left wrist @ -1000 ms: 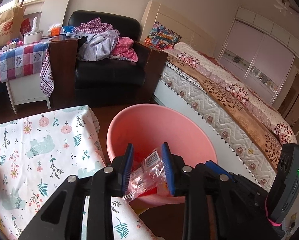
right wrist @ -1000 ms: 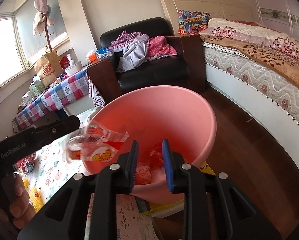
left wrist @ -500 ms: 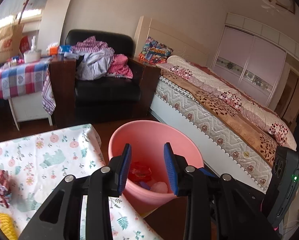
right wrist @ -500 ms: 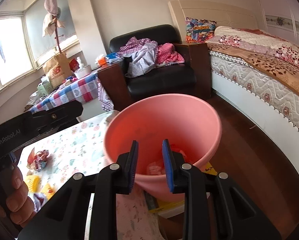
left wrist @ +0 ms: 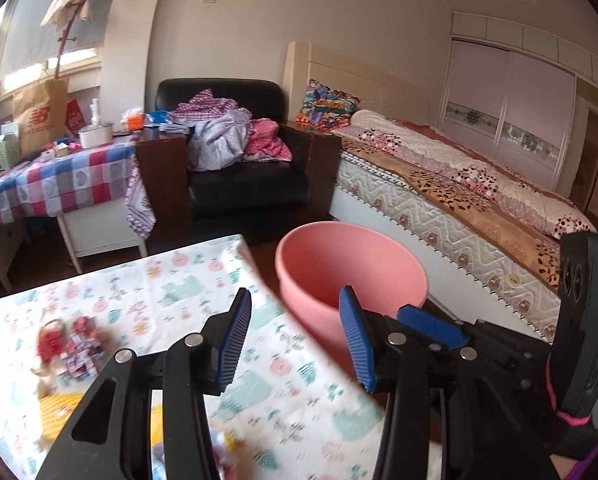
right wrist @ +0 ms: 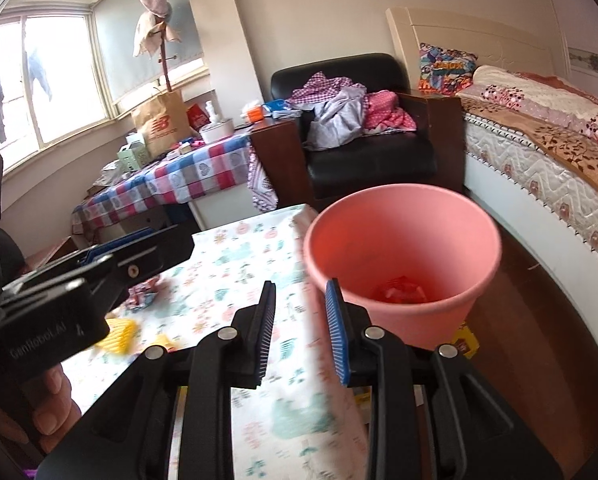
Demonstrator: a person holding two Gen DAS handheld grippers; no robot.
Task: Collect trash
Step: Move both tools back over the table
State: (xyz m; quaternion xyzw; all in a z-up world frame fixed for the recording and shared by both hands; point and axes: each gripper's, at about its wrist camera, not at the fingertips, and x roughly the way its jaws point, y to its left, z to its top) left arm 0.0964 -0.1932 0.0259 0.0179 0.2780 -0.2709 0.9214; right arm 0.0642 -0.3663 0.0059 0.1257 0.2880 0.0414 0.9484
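**Both tongs empty above the desk, bin at its far-right corner**

Left wrist view: left tongs [left wrist: 295, 334] opening wide, nothing between the pads. Pink bin [left wrist: 351, 268] just off the far-right corner of the desk [left wrist: 203, 280]. Red wrappers [left wrist: 69, 340] and yellow wrapper [left wrist: 57, 414] near the left edge.

Right wrist view: right tongs [right wrist: 301, 328] parted narrowly, opening slightly, gripping nothing. Red trash [right wrist: 399, 292] at the bin's bottom.
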